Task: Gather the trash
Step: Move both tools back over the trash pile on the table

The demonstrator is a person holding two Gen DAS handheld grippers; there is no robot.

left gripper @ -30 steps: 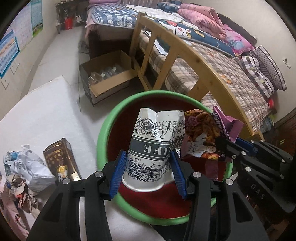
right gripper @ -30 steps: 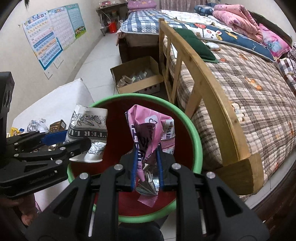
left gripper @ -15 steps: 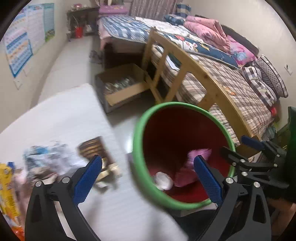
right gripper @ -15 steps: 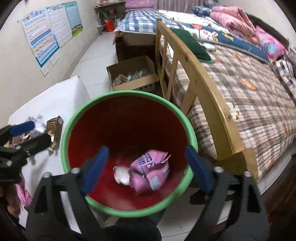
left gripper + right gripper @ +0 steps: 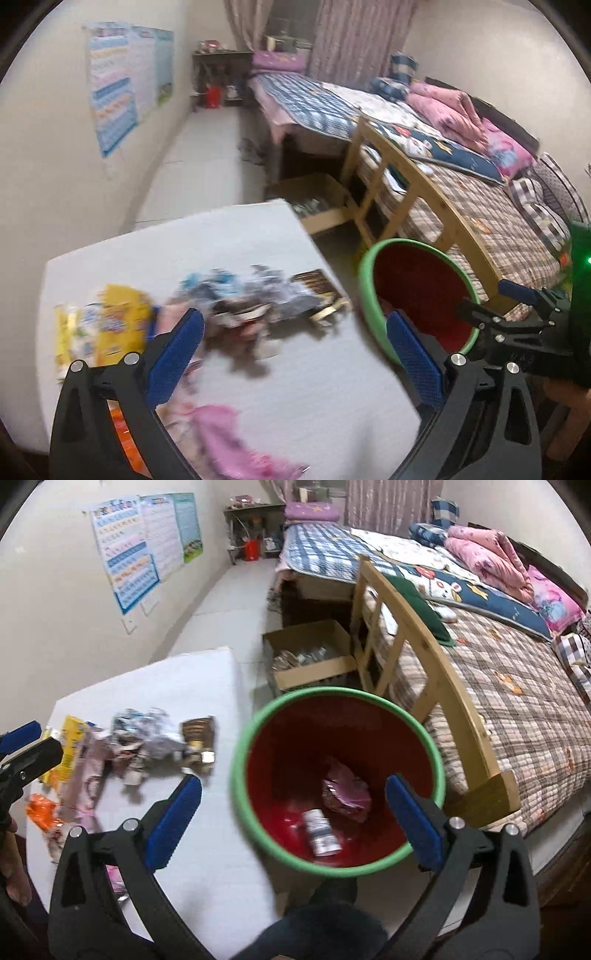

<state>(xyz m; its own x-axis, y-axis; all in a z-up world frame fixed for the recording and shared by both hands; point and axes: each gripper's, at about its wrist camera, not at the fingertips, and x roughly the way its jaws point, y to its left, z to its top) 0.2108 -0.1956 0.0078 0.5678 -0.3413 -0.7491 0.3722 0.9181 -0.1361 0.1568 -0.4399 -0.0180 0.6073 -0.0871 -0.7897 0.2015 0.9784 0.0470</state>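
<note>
Nearest the lens, the left hand-held gripper (image 5: 291,345) hangs over the table (image 5: 317,384) with its blue pads spread wide and nothing between them; the right hand-held gripper (image 5: 293,816) is equally spread and empty, above the near rim of the bin (image 5: 424,734). Just past the left pads, toward 11 o'clock, lies the trash pile (image 5: 236,299): crumpled wrappers, a yellow packet (image 5: 110,325) at 9 o'clock and a small gold-brown carton (image 5: 319,291) at 1 o'clock, close to the table edge. All of it looks light; the foils are probably soft, crackly and slippery, best pinched across a bunched fold. The carton seems stiffer and should take a grip across its narrow sides. Beyond, at 2 o'clock, the bin holds a pink packet (image 5: 345,794) and a cup (image 5: 321,832).
</note>
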